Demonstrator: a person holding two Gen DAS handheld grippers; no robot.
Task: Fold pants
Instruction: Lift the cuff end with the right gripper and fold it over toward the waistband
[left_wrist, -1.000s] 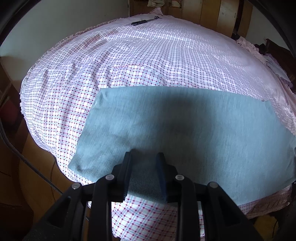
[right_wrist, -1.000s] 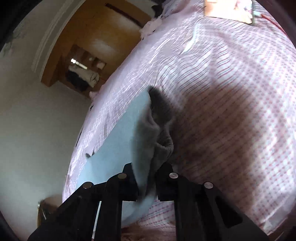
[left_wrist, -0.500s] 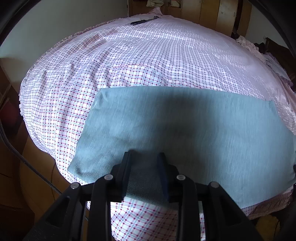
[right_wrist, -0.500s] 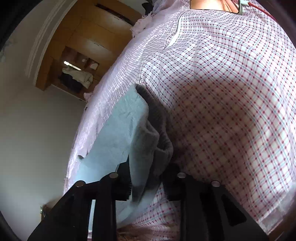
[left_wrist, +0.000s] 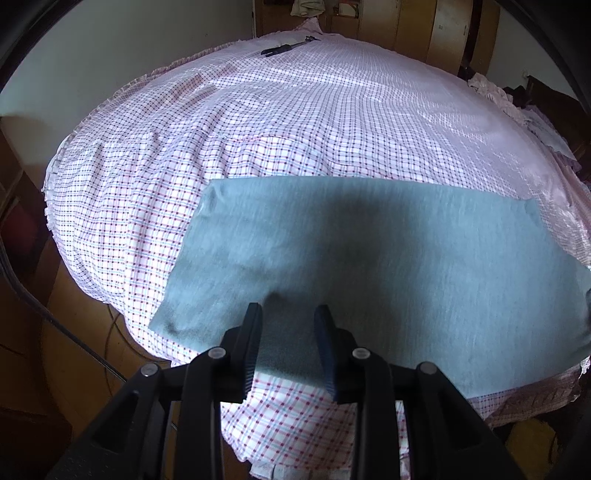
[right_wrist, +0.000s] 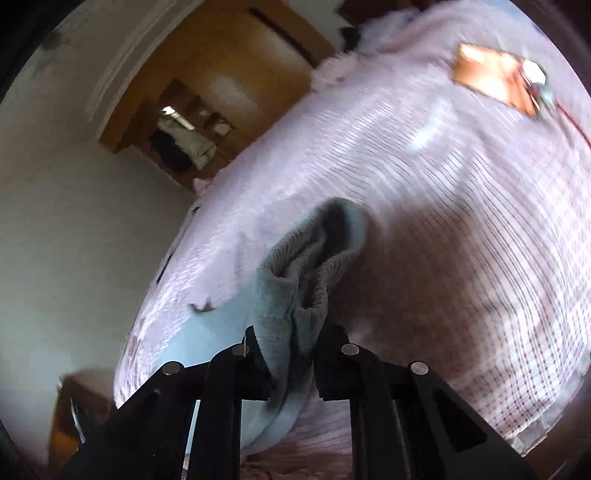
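The grey-blue pants (left_wrist: 369, 266) lie flat as a wide folded band across the near part of the checked bed. My left gripper (left_wrist: 288, 314) hovers over their near edge with its jaws apart and the cloth seen between them, not pinched. In the right wrist view my right gripper (right_wrist: 288, 332) is shut on the bunched waistband end of the pants (right_wrist: 306, 258), which stands up in folds above the bed. The rest of the pants trails off to the lower left there.
The bed has a pink checked sheet (left_wrist: 295, 122) with a ruffled edge. A dark slim tool (left_wrist: 284, 48) lies at its far side. A brown flat object with a red cable (right_wrist: 495, 81) lies on the bed. Wooden wardrobes (right_wrist: 229, 74) stand behind.
The right gripper has swung and lifted the waistband end, which now bunches higher; that view is blurred by motion. The left gripper has barely moved over the near edge.
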